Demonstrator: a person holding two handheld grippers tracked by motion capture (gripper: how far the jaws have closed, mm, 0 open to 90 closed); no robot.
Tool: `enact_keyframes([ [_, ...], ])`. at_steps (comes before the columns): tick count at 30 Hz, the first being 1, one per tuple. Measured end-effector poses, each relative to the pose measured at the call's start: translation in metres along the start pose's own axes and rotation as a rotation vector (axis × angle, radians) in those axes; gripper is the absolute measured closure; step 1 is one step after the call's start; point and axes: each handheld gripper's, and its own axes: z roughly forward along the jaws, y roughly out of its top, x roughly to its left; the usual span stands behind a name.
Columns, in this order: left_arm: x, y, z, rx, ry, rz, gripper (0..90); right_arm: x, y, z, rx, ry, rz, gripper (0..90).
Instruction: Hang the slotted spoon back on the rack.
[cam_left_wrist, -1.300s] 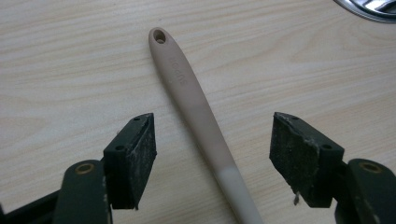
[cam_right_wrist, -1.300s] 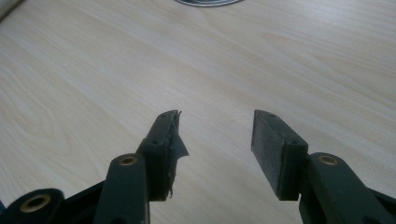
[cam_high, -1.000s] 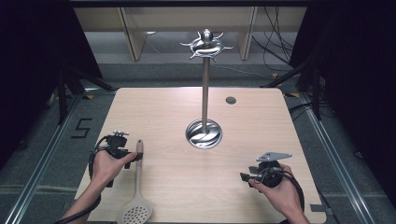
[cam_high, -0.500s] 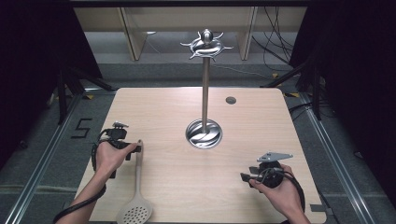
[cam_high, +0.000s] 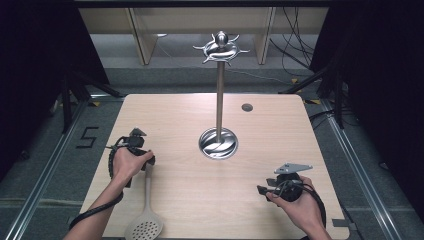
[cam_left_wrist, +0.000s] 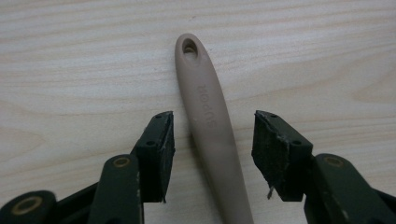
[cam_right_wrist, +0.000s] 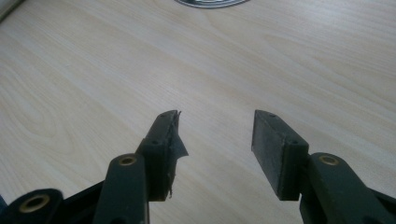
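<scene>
Left gripper view: my left hand-held gripper (cam_left_wrist: 212, 154), jaws just closing yet untouching, straddles the light, stiff, likely slick spatula handle (cam_left_wrist: 210, 121) mid-shaft, my chosen hold.

The left hand (cam_high: 129, 164) hides part of the spatula handle (cam_high: 148, 186).

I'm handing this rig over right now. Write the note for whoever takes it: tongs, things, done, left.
Left tongs: low over the table, straddling the spoon handle; jaws have just been closing, gaps on both sides, no grip yet.
Right tongs: open, holding nothing, over bare table near the right front.
Slotted spoon: flat at the left front, handle pointing away from the person, hanging hole at its far end.
Metal stand: at the table's middle, hooks on top bare.
Done: left tongs lined up on the handle.
Left: close on the handle and lift; probably hang the spoon on the stand.
</scene>
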Motion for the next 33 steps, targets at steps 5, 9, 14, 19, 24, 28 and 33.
enact_keyframes([
  [5,-0.004,0.002,0.008,0.023,0.026,-0.002,49.7,0.000,0.000,0.000,-0.006,0.003,-0.005,51.8],
  [9,-0.006,0.002,0.010,0.030,0.040,-0.007,51.3,0.000,0.001,-0.001,0.006,0.004,-0.006,51.8],
  [14,-0.004,0.000,0.013,0.050,0.055,0.023,54.4,0.000,0.001,-0.002,0.009,-0.002,-0.009,51.8],
  [19,-0.006,0.000,0.015,0.053,0.063,0.026,55.6,-0.001,0.000,0.001,-0.019,0.050,-0.002,51.8],
  [24,-0.010,0.002,0.014,0.065,0.078,0.030,60.2,-0.002,0.000,0.001,-0.024,0.050,-0.019,51.8],
  [28,-0.012,0.000,0.015,0.052,0.069,0.039,61.4,-0.002,0.000,0.001,-0.020,0.050,-0.015,51.8],
  [33,-0.012,0.001,0.014,0.062,0.048,0.033,62.2,-0.001,-0.001,0.001,-0.023,0.044,-0.011,51.8],
])
